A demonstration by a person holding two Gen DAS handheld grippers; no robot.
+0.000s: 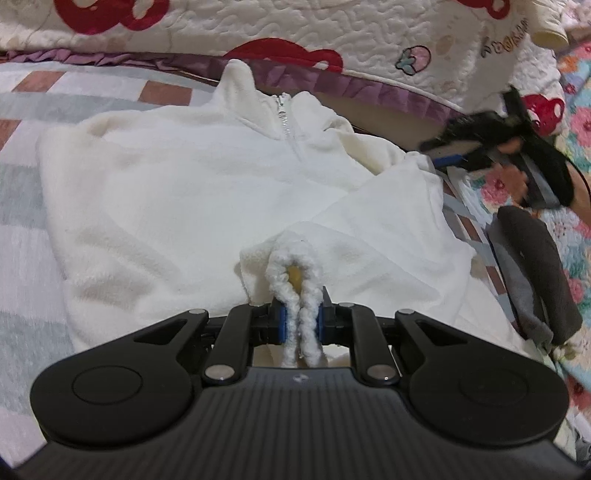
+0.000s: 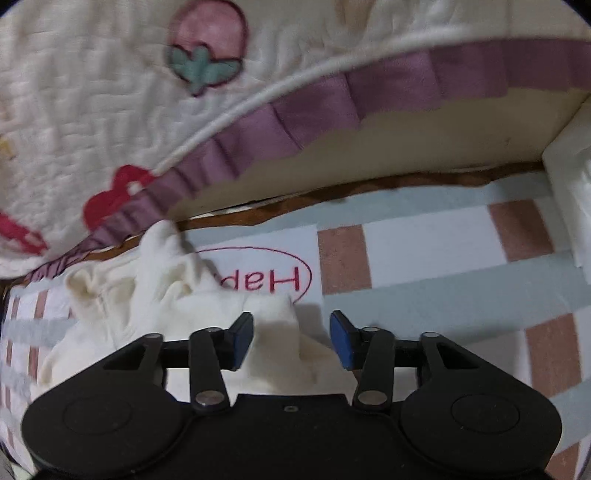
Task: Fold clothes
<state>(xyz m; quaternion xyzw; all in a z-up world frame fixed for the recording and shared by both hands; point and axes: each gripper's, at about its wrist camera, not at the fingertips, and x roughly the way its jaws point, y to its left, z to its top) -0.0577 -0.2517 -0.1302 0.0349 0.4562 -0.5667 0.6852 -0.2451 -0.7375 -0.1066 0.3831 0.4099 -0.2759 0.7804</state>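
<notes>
- Left wrist view: mounted behind the left gripper [image 1: 301,321], aimed forward and down across the white fleece top [image 1: 192,192], close over its near edge, toward the quilt [image 1: 332,26] beyond.
- Right wrist view: mounted behind the right gripper [image 2: 291,339], set low and very near the checked sheet [image 2: 424,258], facing the same quilt's purple frill [image 2: 332,107].
- Shared between views: fleece top, checked sheet, quilt and frill.
- Right gripper also caught at far right of left view, blurred.
</notes>
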